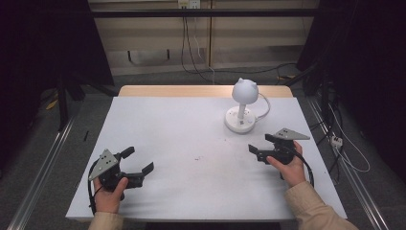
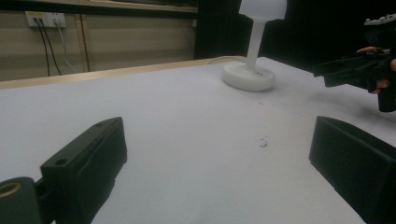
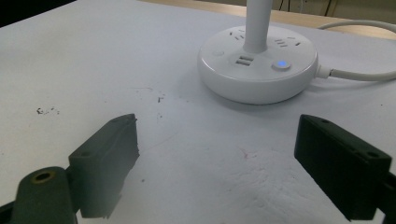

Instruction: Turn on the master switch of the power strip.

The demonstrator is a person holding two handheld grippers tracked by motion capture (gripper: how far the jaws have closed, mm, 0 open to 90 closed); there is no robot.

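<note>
Right gripper view: lamp (image 3: 258, 70) beyond hand-held gripper (image 3: 217, 161)

The right tool (image 1: 257, 145), jaws apart, hovers just beside the white lamp (image 1: 243, 106) on the table (image 1: 167, 134).

White desk lamp (image 1: 243, 106) with round socket base, upright at the table's far right.

A white worktop (image 1: 191, 143) with a pale wooden far edge carries small dark specks (image 1: 197, 157) near its middle. Beyond it, on the far wall, a wall socket (image 1: 188, 4) has black cables (image 1: 184, 43) hanging to the grey floor (image 1: 143, 79). To the right, a white power strip (image 1: 336, 141) lies on the floor among loose cords.
</note>
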